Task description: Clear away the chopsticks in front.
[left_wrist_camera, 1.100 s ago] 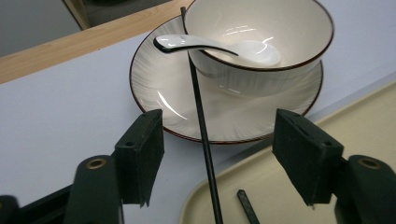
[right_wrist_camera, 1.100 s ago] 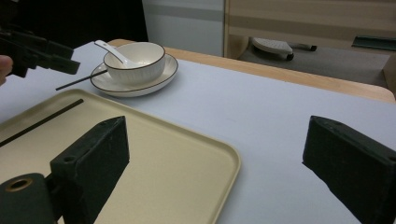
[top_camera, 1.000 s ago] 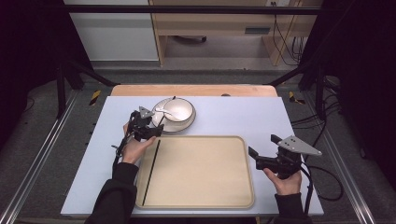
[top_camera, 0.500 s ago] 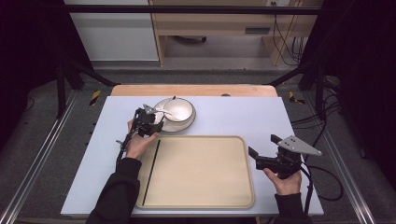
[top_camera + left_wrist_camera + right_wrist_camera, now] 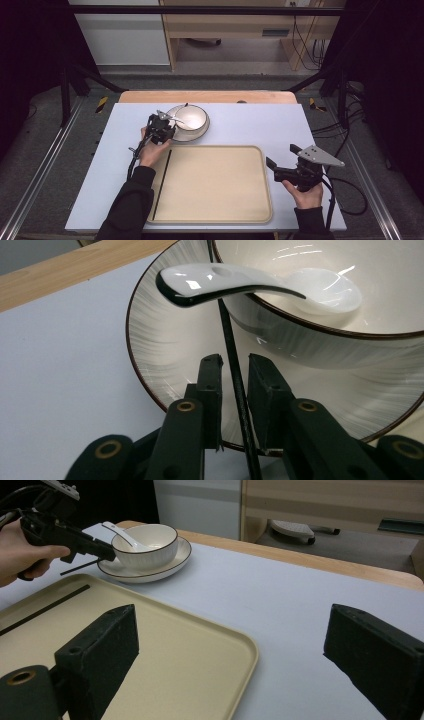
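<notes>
Left gripper point(image 5: 234, 371) at plate point(image 5: 172, 135), jaws narrow either side of black chopstick point(image 5: 235, 380) lying across plate rim; contact with stick not clear; bowl point(image 5: 189, 118) sits on plate, white spoon point(image 5: 250, 285) resting in bowl, handle over rim; second chopstick point(image 5: 162, 184) on tray point(image 5: 215, 184), near side of plate; right gripper point(image 5: 280, 161) well right of plate, jaws wide, empty. Risk — lifting stick could nudge spoon handle overhanging it, or stick pivots and slips in thin pinch. Stick's far end hidden behind bowl.
</notes>
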The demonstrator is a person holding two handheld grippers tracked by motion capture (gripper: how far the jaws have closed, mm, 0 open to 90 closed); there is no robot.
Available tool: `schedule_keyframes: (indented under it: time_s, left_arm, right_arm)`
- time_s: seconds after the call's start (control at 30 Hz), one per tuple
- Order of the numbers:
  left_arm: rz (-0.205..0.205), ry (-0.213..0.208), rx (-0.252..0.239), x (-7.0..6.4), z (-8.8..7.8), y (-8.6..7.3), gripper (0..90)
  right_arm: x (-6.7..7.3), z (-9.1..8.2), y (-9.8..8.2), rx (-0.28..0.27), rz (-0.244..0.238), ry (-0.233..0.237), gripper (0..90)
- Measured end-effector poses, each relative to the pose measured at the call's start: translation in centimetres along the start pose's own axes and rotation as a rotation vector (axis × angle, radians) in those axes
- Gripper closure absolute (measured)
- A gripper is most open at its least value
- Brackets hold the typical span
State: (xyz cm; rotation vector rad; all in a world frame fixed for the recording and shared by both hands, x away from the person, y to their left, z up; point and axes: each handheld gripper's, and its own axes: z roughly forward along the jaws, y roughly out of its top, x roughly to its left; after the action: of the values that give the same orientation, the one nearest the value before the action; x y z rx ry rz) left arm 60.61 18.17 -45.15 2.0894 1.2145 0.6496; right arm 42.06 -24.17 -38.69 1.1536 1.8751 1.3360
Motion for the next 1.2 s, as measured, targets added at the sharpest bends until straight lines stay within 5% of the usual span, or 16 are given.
schedule_keyframes:
  time_s: [0.6,0.9,1.2]
  left_arm:
    - [-0.11,0.01,-0.028,0.4,-0.2,-0.3,85.1]
    - [-0.167,0.026,-0.068,1.5,-2.6,-1.3,85.2]
    - [-0.18,0.076,-0.104,1.9,-5.6,-2.7,85.2]
  right_arm:
    - [0.1,0.0,0.0,0.001,-0.003,-0.002,7.6]
    - [0.1,0.0,0.0,0.003,0.0,-0.002,7.6]
    - [0.0,-0.1,0.0,-0.001,0.001,-0.006,7.7]
